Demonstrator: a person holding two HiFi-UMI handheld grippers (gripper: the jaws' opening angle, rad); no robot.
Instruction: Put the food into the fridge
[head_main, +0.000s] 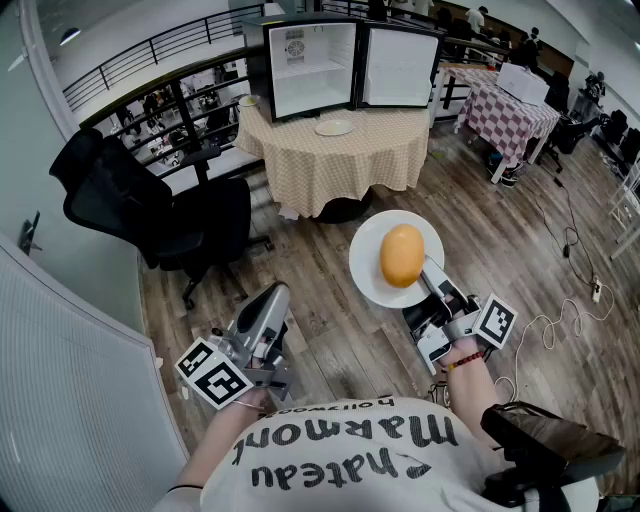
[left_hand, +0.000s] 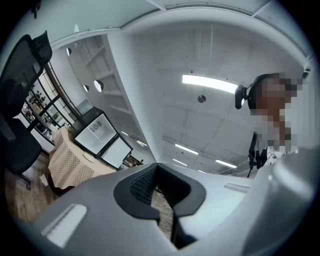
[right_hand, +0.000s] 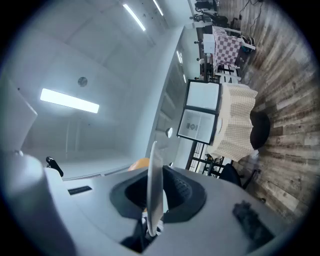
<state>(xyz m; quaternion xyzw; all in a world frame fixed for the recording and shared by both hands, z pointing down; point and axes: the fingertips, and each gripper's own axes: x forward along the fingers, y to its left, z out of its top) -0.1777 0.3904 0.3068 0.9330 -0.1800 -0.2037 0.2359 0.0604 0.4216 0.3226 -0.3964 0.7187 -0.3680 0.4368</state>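
One round, orange-yellow piece of food (head_main: 402, 255) sits on a white plate (head_main: 366, 268), and that plate is held out in the air over the wooden floor, well short of the fridge (head_main: 310, 66). The right gripper (head_main: 428, 272) has its jaws clamped on the plate's near rim; in the right gripper view the rim stands edge-on between the pads, with the food peeping out behind it. The left gripper (head_main: 274, 296) hangs lower at the person's side with its jaws drawn together to a thin slit and nothing between them.

The fridge stands on a round worktop (head_main: 330, 165) covered with a checked cloth, its door swung wide open. As far as can be seen, its inside looks bare. A second plate (head_main: 333, 128) lies on the cloth just in front of it; whether anything is on it is too small to tell.

By my reading the task is at an early stage: the food is picked up and the door is open, but the carry to the worktop and the placing on a shelf are both left to do.
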